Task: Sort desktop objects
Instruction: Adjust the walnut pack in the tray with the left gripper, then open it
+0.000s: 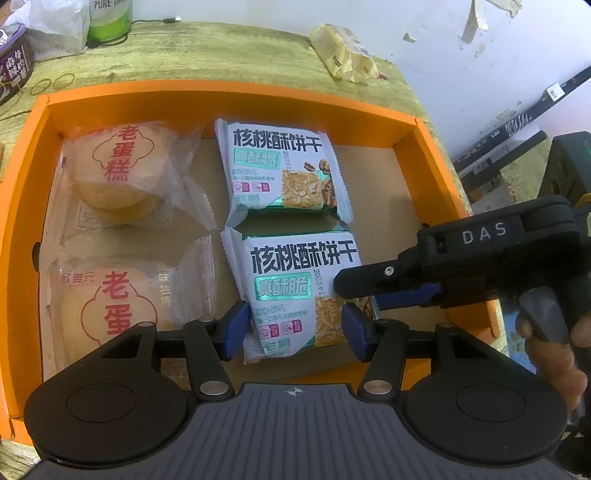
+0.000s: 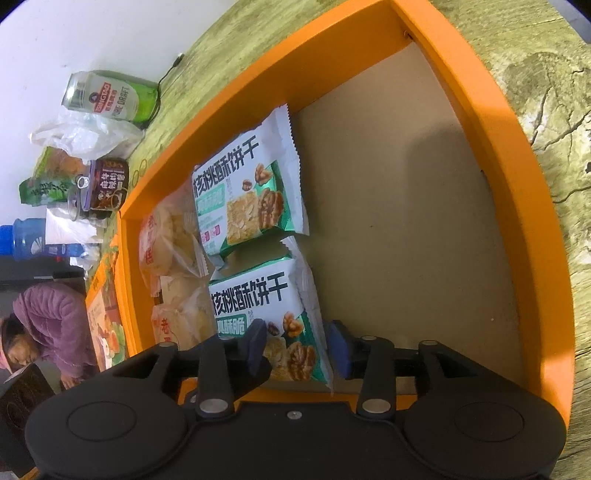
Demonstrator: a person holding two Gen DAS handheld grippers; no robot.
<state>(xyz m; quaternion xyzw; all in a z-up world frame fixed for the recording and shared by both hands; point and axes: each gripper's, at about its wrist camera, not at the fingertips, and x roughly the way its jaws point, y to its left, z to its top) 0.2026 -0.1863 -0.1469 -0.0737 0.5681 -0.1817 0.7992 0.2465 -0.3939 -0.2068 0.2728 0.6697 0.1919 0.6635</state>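
Observation:
An orange box (image 1: 221, 92) on the wooden table holds two wrapped cakes (image 1: 118, 170) on its left and two white-and-green walnut biscuit packets in the middle. The far packet (image 1: 280, 166) lies flat. My left gripper (image 1: 295, 330) has its blue pads pressed on both sides of the near packet (image 1: 295, 280). My right gripper (image 1: 354, 291) comes in from the right and pinches that packet's right end. In the right wrist view the near packet (image 2: 266, 306) sits between the right gripper (image 2: 297, 347) pads, with the far packet (image 2: 251, 199) beyond it.
The right part of the box floor (image 2: 406, 221) is bare cardboard. Behind the box stand a green beer can (image 2: 110, 96), a plastic bag (image 1: 59, 26), a purple jar (image 2: 107, 188) and a yellow wrapper (image 1: 343, 51). A person in a purple jacket (image 2: 51, 317) bends over at far left.

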